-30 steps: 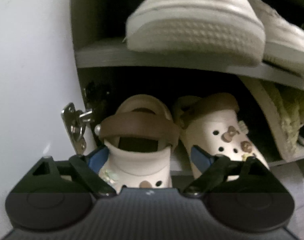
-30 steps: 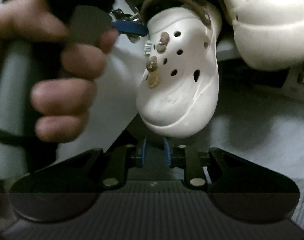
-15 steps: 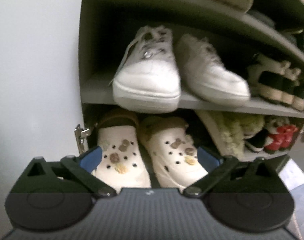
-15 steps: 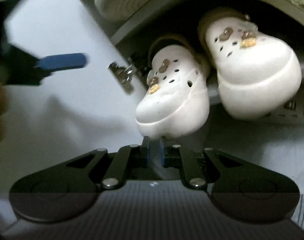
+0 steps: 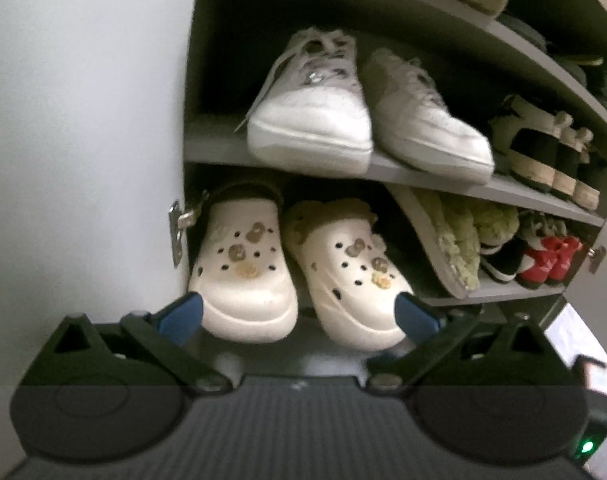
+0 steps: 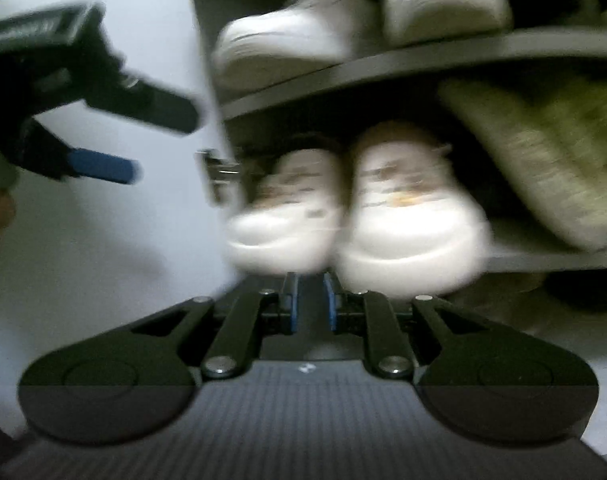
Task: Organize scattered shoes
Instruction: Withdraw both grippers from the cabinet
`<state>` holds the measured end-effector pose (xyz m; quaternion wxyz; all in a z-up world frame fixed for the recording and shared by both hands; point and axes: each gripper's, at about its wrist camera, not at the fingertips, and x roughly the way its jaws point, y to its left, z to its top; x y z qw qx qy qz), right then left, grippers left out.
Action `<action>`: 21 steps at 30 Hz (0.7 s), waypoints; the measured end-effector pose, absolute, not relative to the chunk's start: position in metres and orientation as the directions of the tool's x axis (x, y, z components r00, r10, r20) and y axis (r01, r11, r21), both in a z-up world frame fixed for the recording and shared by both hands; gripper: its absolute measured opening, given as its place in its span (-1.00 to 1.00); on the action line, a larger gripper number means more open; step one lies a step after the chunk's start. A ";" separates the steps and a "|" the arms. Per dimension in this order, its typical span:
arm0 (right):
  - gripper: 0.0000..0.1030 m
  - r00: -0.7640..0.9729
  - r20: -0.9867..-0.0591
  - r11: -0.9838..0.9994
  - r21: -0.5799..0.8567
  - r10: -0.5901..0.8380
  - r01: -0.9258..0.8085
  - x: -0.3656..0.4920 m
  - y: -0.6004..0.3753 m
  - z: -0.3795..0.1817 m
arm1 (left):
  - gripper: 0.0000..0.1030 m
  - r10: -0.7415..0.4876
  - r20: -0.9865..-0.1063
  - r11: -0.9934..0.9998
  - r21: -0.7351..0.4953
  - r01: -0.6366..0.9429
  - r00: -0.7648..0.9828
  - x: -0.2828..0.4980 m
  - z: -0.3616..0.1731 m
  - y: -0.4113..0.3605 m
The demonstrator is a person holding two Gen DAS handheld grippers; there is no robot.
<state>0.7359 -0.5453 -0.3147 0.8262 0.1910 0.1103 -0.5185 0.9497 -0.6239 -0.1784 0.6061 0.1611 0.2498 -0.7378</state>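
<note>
A grey shoe rack (image 5: pixel 443 184) stands against a pale wall (image 5: pixel 83 120). On its lower shelf, at the left end, two white clogs (image 5: pixel 243 272) with small charms sit side by side, toes pointing outward and poking over the shelf edge. A fuzzy green slipper (image 5: pixel 455 240) leans beside them, with red and black shoes (image 5: pixel 551 256) further right. White sneakers (image 5: pixel 315 116) rest on the shelf above.

The left gripper (image 5: pixel 295 312) is spread wide in front of the clogs and holds nothing. The right gripper (image 6: pixel 309 300), in a blurred view, has its blue pads (image 6: pixel 290 304) nearly together with a narrow gap, empty, just below the clogs' toes.
</note>
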 end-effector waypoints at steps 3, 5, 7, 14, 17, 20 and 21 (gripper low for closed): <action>-0.67 0.392 -0.416 0.317 0.238 -0.821 0.918 0.718 -0.559 -0.316 | 0.99 -0.803 -0.553 -0.131 -0.201 0.971 -0.223 0.947 -0.183 -0.626; -0.65 0.400 -0.421 0.317 0.254 -0.814 0.914 0.715 -0.565 -0.316 | 0.99 -0.802 -0.555 -0.135 -0.192 0.972 -0.221 0.944 -0.184 -0.628; -0.66 0.398 -0.431 0.307 0.267 -0.810 0.914 0.712 -0.562 -0.310 | 0.99 -0.803 -0.553 -0.143 -0.181 0.973 -0.221 0.941 -0.184 -0.626; -0.66 0.391 -0.468 0.268 0.310 -0.792 0.912 0.699 -0.552 -0.288 | 0.99 -0.809 -0.552 -0.129 -0.170 0.977 -0.203 0.930 -0.196 -0.636; -0.66 0.389 -0.484 0.250 0.327 -0.784 0.911 0.693 -0.548 -0.278 | 0.99 -0.780 -0.607 -0.082 -0.138 0.987 -0.150 0.925 -0.190 -0.639; -0.66 0.369 -0.515 0.225 0.322 -0.774 0.920 0.685 -0.531 -0.251 | 0.98 -0.711 -0.686 -0.094 -0.124 0.988 -0.154 0.923 -0.159 -0.629; -0.66 0.356 -0.531 0.214 0.311 -0.769 0.926 0.680 -0.520 -0.236 | 0.98 -0.689 -0.707 -0.104 -0.116 0.988 -0.156 0.923 -0.147 -0.624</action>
